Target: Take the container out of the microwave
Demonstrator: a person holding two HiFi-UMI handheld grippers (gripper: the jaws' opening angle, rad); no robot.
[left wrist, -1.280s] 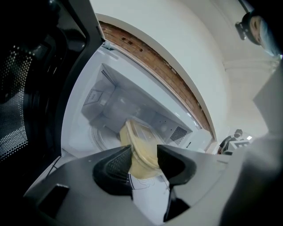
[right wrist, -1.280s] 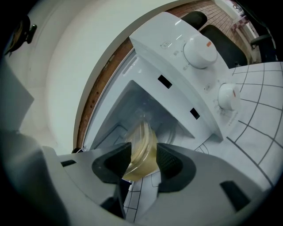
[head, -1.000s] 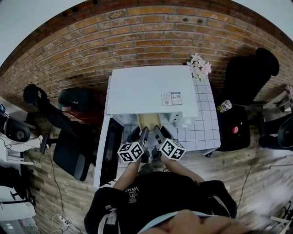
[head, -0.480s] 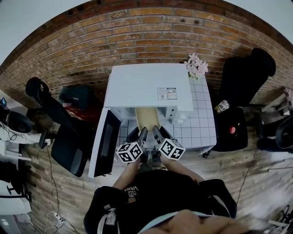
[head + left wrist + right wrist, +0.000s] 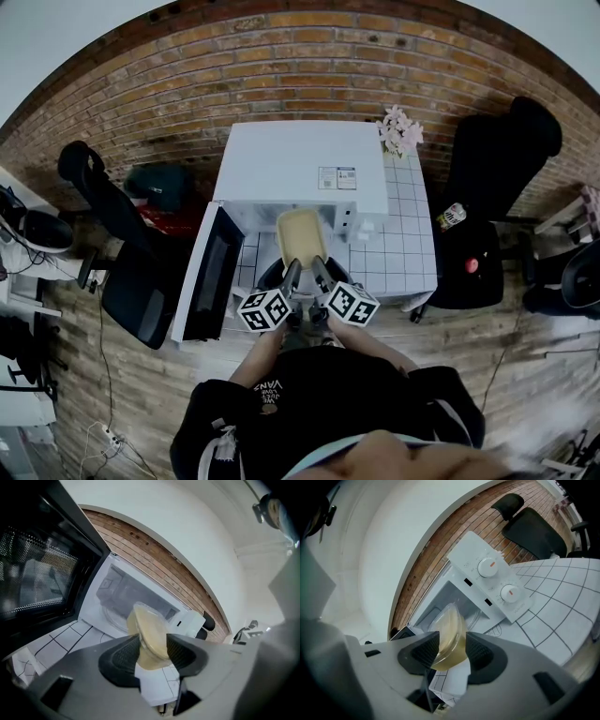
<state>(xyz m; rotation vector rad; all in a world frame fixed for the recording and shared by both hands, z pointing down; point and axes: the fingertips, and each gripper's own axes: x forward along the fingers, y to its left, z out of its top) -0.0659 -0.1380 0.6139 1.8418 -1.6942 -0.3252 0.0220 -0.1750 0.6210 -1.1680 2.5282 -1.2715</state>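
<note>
A clear plastic container (image 5: 301, 236) with yellowish contents hangs in front of the white microwave (image 5: 300, 169), outside its cavity. Both grippers hold it by its near edge. My left gripper (image 5: 292, 273) is shut on the container (image 5: 149, 637), its pads pressing the rim. My right gripper (image 5: 320, 271) is likewise shut on the container (image 5: 450, 637). The microwave door (image 5: 211, 274) stands swung open at the left. In the right gripper view the microwave's control panel (image 5: 497, 581) with two knobs shows beyond the container.
The microwave sits on a white tiled table (image 5: 408, 244). Pink flowers (image 5: 397, 131) stand at its back right corner. Black office chairs (image 5: 127, 272) flank the table on both sides, and a brick wall (image 5: 281, 75) runs behind.
The container has come out of the microwave cavity toward me, carried by both grippers. The whole scene has shifted in the head view as I drew back.
</note>
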